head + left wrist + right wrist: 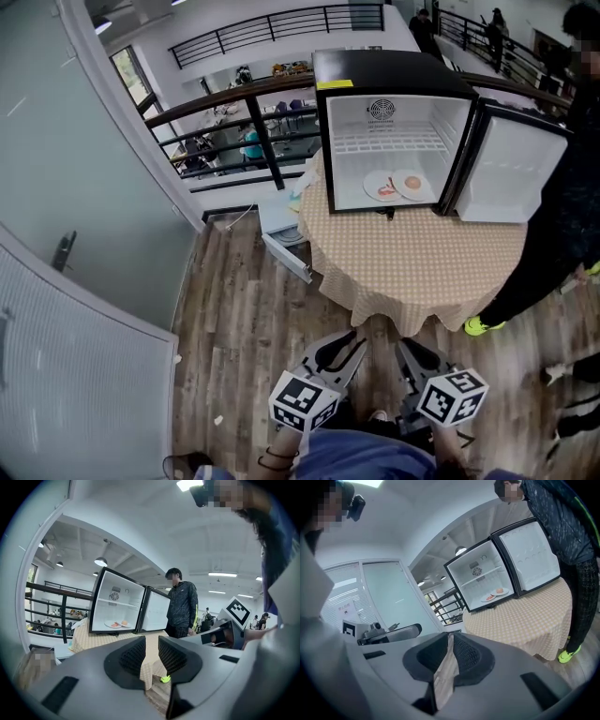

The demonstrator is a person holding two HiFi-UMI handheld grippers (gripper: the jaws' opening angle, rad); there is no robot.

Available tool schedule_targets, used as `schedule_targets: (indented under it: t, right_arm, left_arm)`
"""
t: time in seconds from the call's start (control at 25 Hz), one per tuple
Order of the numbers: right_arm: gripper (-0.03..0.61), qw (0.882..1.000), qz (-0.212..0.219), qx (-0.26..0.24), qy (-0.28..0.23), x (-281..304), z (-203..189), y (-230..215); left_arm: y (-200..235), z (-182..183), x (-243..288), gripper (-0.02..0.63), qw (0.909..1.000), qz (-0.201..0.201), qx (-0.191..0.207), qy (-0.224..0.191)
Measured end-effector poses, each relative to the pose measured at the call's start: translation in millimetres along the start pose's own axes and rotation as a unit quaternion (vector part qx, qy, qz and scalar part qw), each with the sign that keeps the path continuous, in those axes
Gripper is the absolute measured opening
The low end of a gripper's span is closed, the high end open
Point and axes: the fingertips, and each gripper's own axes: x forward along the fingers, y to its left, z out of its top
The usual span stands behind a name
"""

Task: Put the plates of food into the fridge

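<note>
A black mini fridge (394, 70) stands open on a round table with a checked cloth (412, 262). Two plates of food lie side by side on its floor: one with red pieces (382, 187) and one with an orange round (412, 184). They also show as small plates (114, 624) in the left gripper view and plates (494, 594) in the right gripper view. Both grippers are held low by my body, well short of the table. My left gripper (349, 339) (151, 651) is open a little, with nothing between its pads. My right gripper (410, 347) (450, 641) is shut and empty.
The fridge door (516, 169) swings out to the right. A person in dark clothes (562, 216) with a yellow shoe (483, 325) stands beside it. A black railing (262, 103) runs behind the table and a glass wall (75, 187) stands at the left. A white box (281, 225) sits by the table's left side.
</note>
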Motion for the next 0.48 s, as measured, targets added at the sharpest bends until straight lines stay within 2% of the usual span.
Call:
schedule_targets:
  t: [0.48]
  right_arm:
    - [0.049,1.000,-0.008,-0.001,0.001,-84.9,-19.2,-31.3]
  left_arm:
    - [-89.7,-21.7,4.3,0.094,1.0000,0.004,0.004,0.008]
